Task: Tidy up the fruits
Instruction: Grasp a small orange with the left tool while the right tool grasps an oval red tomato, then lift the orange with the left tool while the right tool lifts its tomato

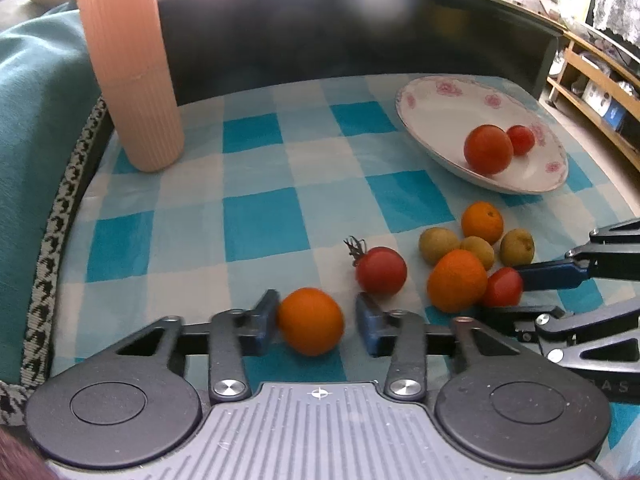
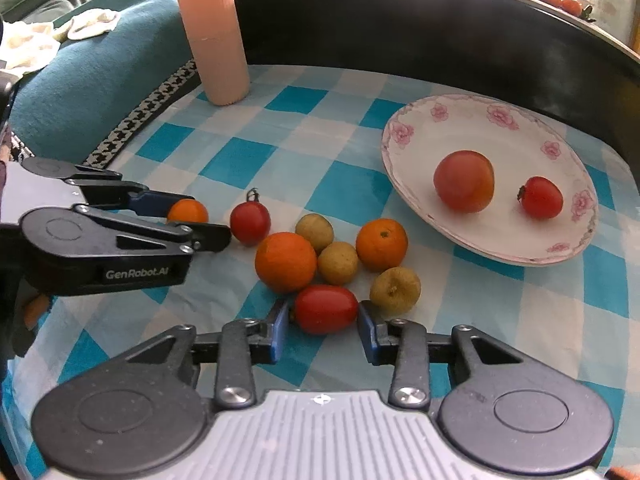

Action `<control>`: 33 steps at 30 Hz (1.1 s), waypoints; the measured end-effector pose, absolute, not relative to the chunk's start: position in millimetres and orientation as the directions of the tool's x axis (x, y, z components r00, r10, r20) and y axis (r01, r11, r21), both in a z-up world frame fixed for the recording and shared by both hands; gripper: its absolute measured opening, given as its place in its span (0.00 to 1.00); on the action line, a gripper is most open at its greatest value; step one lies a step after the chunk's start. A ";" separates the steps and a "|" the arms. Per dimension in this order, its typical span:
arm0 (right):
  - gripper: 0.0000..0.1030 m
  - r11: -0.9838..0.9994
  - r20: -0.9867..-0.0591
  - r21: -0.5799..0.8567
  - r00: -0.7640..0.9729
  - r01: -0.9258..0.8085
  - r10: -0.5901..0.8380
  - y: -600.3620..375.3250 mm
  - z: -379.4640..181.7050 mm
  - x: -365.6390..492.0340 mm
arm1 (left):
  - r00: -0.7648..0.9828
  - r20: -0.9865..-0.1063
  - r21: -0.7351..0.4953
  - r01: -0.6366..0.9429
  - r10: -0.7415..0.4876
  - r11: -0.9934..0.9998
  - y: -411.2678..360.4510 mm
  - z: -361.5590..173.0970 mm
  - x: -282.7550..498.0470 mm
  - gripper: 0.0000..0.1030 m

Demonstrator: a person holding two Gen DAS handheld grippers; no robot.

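Two grippers reach for round fruit that could roll away.

The left gripper (image 1: 316, 320) is partly open around a small orange (image 1: 311, 321); one finger touches it, the other has a gap, so a bump could roll it off. The right gripper (image 2: 323, 322) is partly open around a long red tomato (image 2: 326, 309), sitting close on both sides; I cannot tell if it holds tight, and a squeeze could squash it or push the pile just ahead. The flowered plate (image 2: 416, 128), ahead to the right, holds a big tomato (image 2: 464, 181) and a small tomato (image 2: 541, 197).
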State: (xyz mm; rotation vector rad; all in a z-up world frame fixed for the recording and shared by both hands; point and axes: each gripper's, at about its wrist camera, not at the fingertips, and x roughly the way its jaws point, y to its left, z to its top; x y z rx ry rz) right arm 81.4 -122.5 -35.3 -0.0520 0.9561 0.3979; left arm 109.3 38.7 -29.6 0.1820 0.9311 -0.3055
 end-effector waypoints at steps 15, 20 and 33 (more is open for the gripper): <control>0.49 0.910 -0.807 0.099 0.502 -0.402 0.309 -130.5 -30.4 54.2 | 0.521 -0.821 0.020 0.435 -0.234 0.900 27.7 -20.0 70.5 0.41; 0.49 0.902 -0.811 0.074 0.501 -0.426 0.303 -130.1 -34.6 51.2 | 0.498 -0.830 0.033 0.492 -0.251 0.870 14.8 -25.2 59.6 0.43; 0.50 0.905 -0.818 0.110 0.480 -0.411 0.317 -134.1 -35.3 51.2 | 0.496 -0.832 0.038 0.497 -0.248 0.867 12.5 -28.8 58.8 0.62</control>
